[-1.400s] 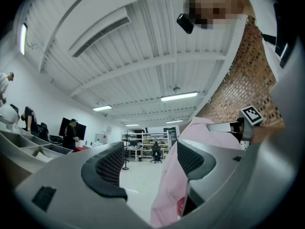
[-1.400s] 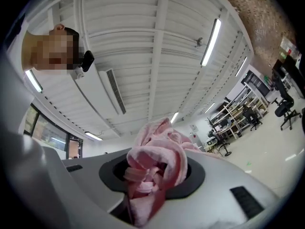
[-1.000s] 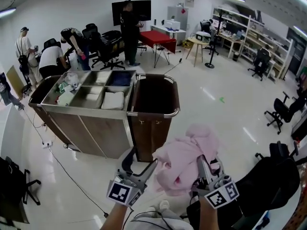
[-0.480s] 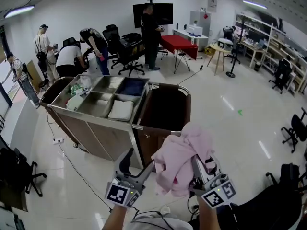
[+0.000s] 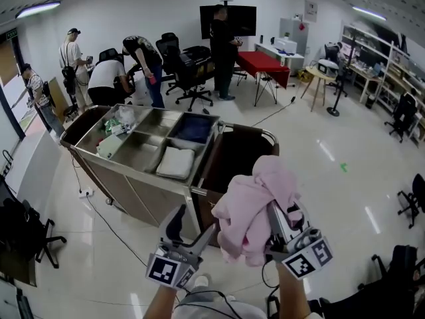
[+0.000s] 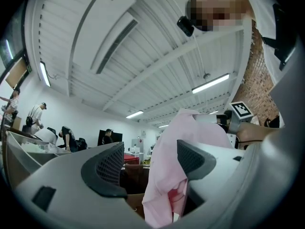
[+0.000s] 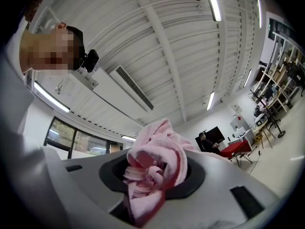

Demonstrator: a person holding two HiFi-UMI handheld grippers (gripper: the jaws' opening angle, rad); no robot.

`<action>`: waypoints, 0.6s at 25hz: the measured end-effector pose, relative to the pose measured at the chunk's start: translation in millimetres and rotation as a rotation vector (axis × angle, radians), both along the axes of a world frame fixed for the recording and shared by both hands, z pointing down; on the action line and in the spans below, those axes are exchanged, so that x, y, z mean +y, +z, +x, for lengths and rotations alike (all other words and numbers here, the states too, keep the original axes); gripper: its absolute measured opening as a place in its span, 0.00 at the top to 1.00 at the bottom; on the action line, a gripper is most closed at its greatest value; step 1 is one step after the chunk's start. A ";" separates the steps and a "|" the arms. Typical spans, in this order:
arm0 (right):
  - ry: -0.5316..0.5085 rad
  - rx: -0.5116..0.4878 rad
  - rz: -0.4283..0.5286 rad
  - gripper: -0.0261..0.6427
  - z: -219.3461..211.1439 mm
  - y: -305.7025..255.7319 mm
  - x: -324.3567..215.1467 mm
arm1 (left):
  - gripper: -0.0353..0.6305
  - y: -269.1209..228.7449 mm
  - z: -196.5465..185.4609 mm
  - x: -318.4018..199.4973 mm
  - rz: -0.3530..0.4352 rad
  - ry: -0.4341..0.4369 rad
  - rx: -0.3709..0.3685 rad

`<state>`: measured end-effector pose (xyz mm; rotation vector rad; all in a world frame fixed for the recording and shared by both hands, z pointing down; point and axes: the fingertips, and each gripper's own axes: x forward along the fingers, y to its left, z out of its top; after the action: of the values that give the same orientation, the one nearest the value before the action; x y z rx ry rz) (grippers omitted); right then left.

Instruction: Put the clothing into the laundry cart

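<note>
A bundle of pink clothing (image 5: 255, 208) is bunched up in front of me, and my right gripper (image 5: 277, 212) is shut on it; in the right gripper view the pink clothing (image 7: 153, 168) is pinched between the dark pads. My left gripper (image 5: 192, 226) is open beside it, low and to the left; in the left gripper view the pink clothing (image 6: 174, 166) hangs just past the right pad (image 6: 193, 159), with the left gripper (image 6: 145, 165) holding nothing. The laundry cart's dark brown bag (image 5: 234, 157) stands open just beyond the bundle, at the right end of the cart (image 5: 143, 178).
The cart's steel top trays (image 5: 143, 141) hold folded white and blue linen and other items. Several people (image 5: 136, 62) and office chairs (image 5: 189, 72) are behind it, with a red table (image 5: 265, 64) farther back. A cable (image 5: 99, 211) trails on the floor at left.
The cart has come nearer and shifted right in the head view as I moved toward it. The pink bundle stays held high in the right gripper.
</note>
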<state>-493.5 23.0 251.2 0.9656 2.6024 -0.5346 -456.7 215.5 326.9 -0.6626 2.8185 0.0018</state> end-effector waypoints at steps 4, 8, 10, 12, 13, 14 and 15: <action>0.016 -0.028 -0.001 0.72 -47.8 -16.3 26.6 | 0.44 2.4 -37.5 22.5 0.012 0.018 -0.008; 0.053 -0.038 -0.005 0.72 -98.6 -33.4 48.1 | 0.44 -7.1 -78.1 50.3 0.029 0.039 -0.025; 0.083 -0.040 0.004 0.73 -127.3 -40.7 55.9 | 0.44 -10.5 -99.4 63.3 0.045 0.050 -0.028; 0.111 -0.023 0.027 0.73 -156.8 -39.1 63.6 | 0.44 -9.5 -116.2 72.6 0.061 0.064 -0.017; 0.120 -0.007 0.046 0.73 -171.1 -34.3 67.7 | 0.44 -8.0 -122.5 75.9 0.067 0.070 -0.010; 0.124 0.016 0.070 0.73 -185.2 -26.8 71.7 | 0.44 -6.6 -128.2 78.0 0.070 0.075 -0.005; 0.127 0.046 0.101 0.73 -199.3 -15.7 75.5 | 0.44 -5.5 -133.6 78.9 0.073 0.081 0.000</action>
<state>-692.9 98.5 235.4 0.8196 2.7326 -0.4012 -590.3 294.4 321.4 -0.7585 2.7745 0.1191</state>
